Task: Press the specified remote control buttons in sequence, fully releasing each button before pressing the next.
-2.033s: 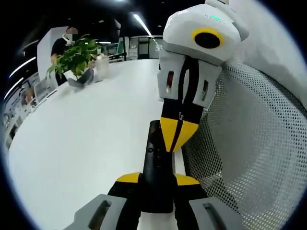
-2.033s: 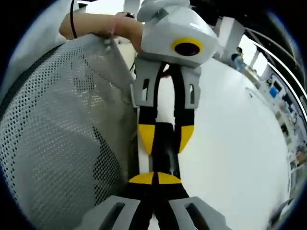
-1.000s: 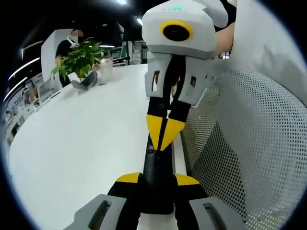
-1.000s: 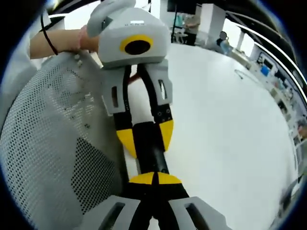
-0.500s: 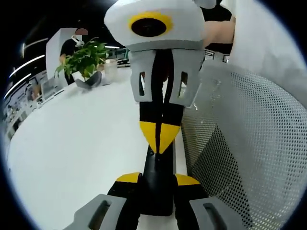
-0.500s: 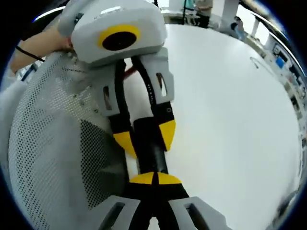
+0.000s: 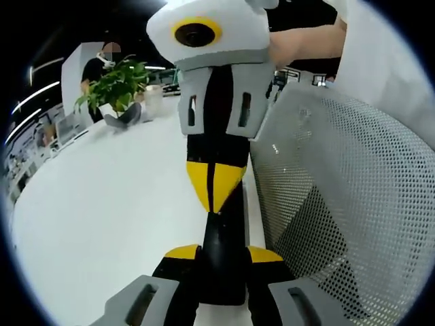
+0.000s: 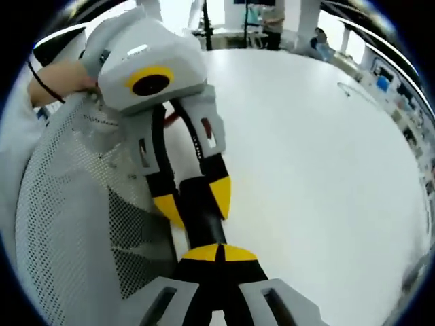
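One black remote (image 7: 221, 261) lies at the edge of the white table (image 7: 109, 204), gripped between the left gripper's (image 7: 223, 255) jaws. The right gripper (image 8: 217, 254), jaws pinched together, touches its tips to the remote's top. One mesh chair (image 7: 340, 204) stands just beside; one plant (image 7: 115, 85) sits far off.

I am looking at two matching tools: the left gripper (image 7: 221, 255) is showing grey slotted jaw bodies, black arms and yellow fingertip pads, and the right gripper (image 8: 219, 255) is showing the same. Each is wearing a white rounded housing up top with a yellow ring. The person is wearing a white sleeve (image 7: 380, 61), and a thin black band (image 8: 42, 85) is circling the wrist.
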